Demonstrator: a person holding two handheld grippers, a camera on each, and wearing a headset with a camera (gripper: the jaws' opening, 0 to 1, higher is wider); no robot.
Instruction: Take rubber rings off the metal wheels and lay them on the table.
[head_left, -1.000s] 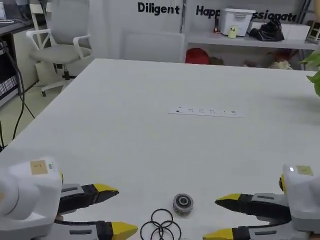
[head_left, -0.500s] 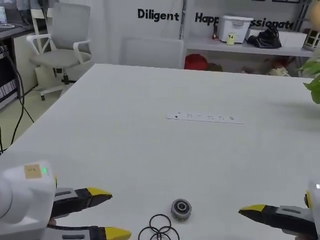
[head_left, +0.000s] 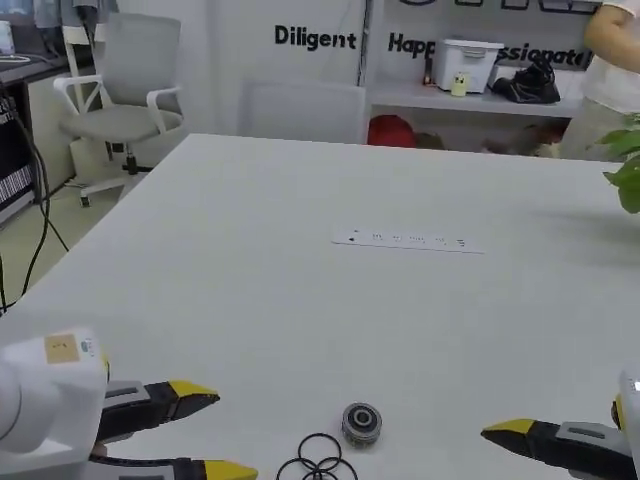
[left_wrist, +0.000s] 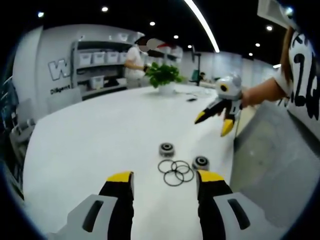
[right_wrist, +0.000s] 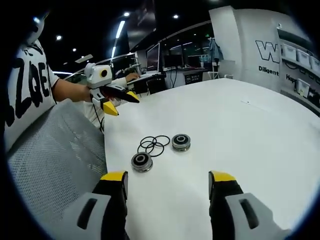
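Working at a wide white desk (head_left: 300, 250). Holding the left tongs (head_left: 232, 432), black-jawed with yellow tips, at 7 o'clock of the head view, jaws apart with nothing between them, near the desk's close edge. Holding the right tongs (left_wrist: 212, 126), yellow-tipped as well, at 5 o'clock of the head view, spread wide and likewise empty, well apart from the left pair. Between the two, at 6 o'clock of the head view, lying flat on the desk: a small cluster of thin black rubber rings (head_left: 320, 466), overlapping one another and cut by the frame's lower edge. Just beside the cluster, at its 1 o'clock in that view, lying flat: a small round metal wheel (head_left: 361, 423) with a dark hub. In the right gripper view, at 7 o'clock of the rings, a second small metal wheel (right_wrist: 141, 161), close to the desk's edge and near the cluster; cannot tell whether touching it. Cannot tell whether either wheel carries a ring. Farther up the desk, at 12 o'clock from the first wheel in the head view, a flat white power strip (head_left: 408, 240), well apart from everything else. Beyond the desk at 11 o'clock, a grey office chair (head_left: 125, 90); at 1 o'clock, a shelf (head_left: 480, 95) bearing a white box (head_left: 470, 45).
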